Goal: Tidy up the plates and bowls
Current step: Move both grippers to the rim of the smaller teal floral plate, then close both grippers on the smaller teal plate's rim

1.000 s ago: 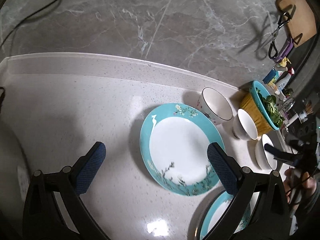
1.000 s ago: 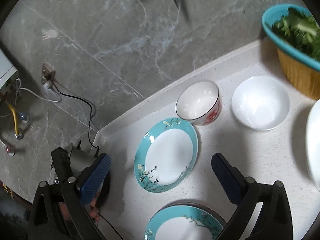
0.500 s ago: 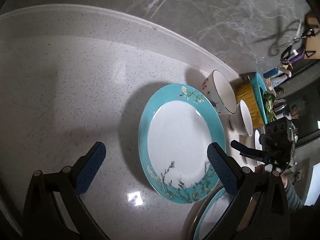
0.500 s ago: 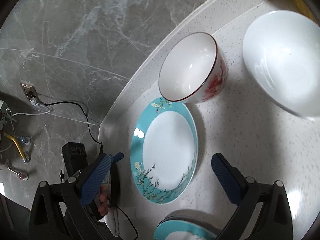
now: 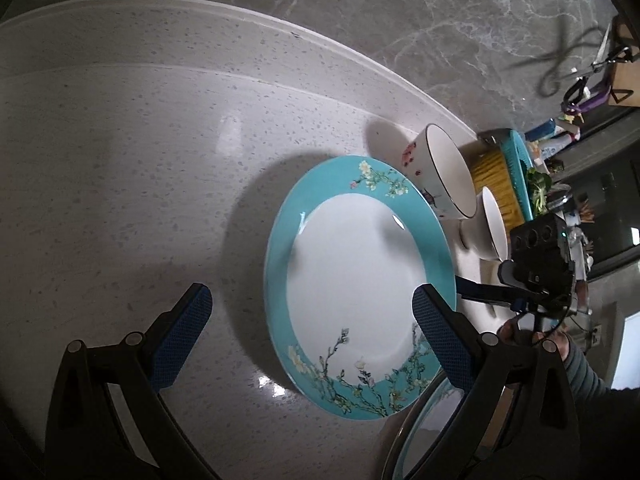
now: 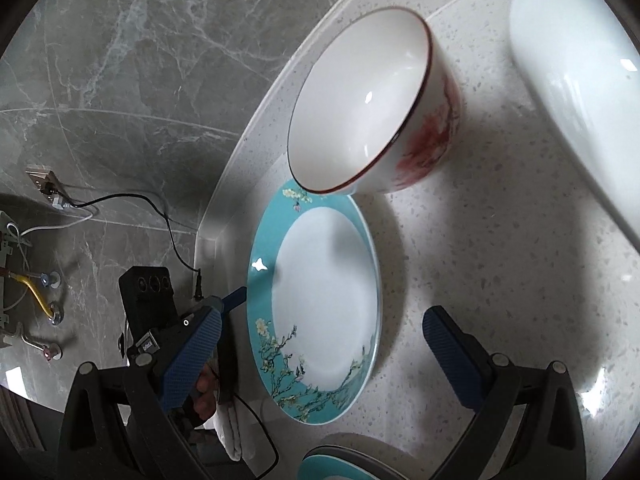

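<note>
Both tongs hang wide open and hold nothing. Left tongs [image 5: 308, 316] sit low over the counter [image 5: 120, 168], with the teal plate [image 5: 360, 284] lying flat between and just ahead of their blue pads: the right pad [image 5: 438, 332] overlaps the plate's near right rim in the view, while the left pad [image 5: 182, 336] is over bare counter, apart from the plate. Whether either pad touches anything I cannot tell. That spread looks chosen so the fingers can straddle the plate's edge, which suggests the plate is the next thing to be picked up.

Right tongs [image 6: 320, 348] face the same plate [image 6: 320, 300] from the opposite side, the plate again lying between and ahead of their pads. Their left pad [image 6: 192, 348] is over the counter's edge beside the plate, and the right pad [image 6: 452, 348] is over counter just off the plate's rim. Beyond the plate's far rim stands a red-flowered bowl [image 6: 372, 100], upright and very close to the plate; contact is unclear. To the far right of these tongs is a plain white bowl [image 6: 576, 80], apart from the flowered one.

A second teal plate [image 6: 340, 468] shows just beneath the right tongs, near the first; it is probably the stacking spot. Behind the bowls, in the left view, a yellow basket [image 5: 496, 176] of greens stands out of the way.
</note>
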`<state>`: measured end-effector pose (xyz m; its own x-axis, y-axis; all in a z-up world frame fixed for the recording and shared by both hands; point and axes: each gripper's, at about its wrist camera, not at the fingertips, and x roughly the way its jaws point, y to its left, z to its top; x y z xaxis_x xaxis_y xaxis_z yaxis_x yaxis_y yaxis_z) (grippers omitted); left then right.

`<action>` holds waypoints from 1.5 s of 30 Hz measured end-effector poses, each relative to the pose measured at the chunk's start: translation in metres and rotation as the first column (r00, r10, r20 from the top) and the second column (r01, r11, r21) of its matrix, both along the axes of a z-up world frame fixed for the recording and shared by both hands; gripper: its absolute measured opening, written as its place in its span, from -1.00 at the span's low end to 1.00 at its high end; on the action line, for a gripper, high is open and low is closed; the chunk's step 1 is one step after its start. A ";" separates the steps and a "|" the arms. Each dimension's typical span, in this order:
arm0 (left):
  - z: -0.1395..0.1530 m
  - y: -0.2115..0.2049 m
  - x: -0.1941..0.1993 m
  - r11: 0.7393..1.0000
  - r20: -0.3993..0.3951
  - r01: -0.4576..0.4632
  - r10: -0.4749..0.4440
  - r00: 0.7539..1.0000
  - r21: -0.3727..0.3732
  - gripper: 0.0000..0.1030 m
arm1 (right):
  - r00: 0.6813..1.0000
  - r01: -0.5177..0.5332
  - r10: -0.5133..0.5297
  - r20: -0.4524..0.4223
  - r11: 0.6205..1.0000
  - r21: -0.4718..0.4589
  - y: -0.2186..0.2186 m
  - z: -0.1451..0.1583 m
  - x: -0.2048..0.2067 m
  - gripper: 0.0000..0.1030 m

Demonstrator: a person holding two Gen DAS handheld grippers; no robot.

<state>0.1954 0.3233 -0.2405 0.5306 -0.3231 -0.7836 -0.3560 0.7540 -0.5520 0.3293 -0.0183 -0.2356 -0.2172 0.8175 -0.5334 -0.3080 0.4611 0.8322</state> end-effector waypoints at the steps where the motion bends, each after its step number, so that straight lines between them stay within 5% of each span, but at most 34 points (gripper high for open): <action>1: 0.000 -0.001 0.002 1.000 0.000 0.007 -0.007 1.000 -0.003 0.95 | 1.000 -0.007 0.007 -0.005 1.000 -0.005 0.002 -0.001 0.000 1.00; 6: -0.007 -0.003 0.007 0.999 -0.012 0.032 -0.032 0.999 -0.040 0.71 | 0.999 -0.026 0.026 -0.047 1.000 -0.011 0.006 -0.010 0.002 0.90; 9: -0.012 -0.004 0.010 0.997 -0.026 0.046 -0.048 0.999 -0.056 0.42 | 0.998 -0.034 0.032 -0.061 0.999 -0.019 0.008 -0.013 0.003 0.67; 11: -0.014 -0.005 0.012 0.997 -0.029 0.053 -0.055 0.998 -0.063 0.03 | 0.997 -0.039 0.038 -0.070 0.999 -0.021 0.009 -0.016 0.004 0.50; 19: -0.017 -0.002 0.002 0.996 -0.048 0.045 -0.049 0.998 -0.083 -0.19 | 0.994 -0.058 0.055 -0.092 0.998 -0.030 0.012 -0.019 0.005 0.31; 22: -0.019 0.002 0.000 0.997 -0.069 0.026 -0.031 0.997 -0.072 -0.39 | 0.994 -0.076 0.070 -0.087 0.995 -0.066 0.017 -0.021 0.005 -0.04; 28: -0.022 0.007 -0.003 0.999 -0.099 0.000 -0.005 0.995 -0.053 -0.70 | 0.994 -0.079 0.070 -0.084 0.992 -0.102 0.017 -0.024 0.007 -0.32; 31: -0.025 0.011 -0.006 0.999 -0.117 -0.009 0.002 0.993 -0.054 -0.89 | 0.995 -0.081 0.072 -0.067 0.986 -0.144 0.017 -0.024 0.007 -0.65; 45: -0.023 0.002 -0.004 0.999 -0.145 -0.007 0.002 0.989 -0.033 -0.88 | 0.997 -0.063 0.054 -0.055 0.980 -0.189 0.016 -0.024 0.006 -0.82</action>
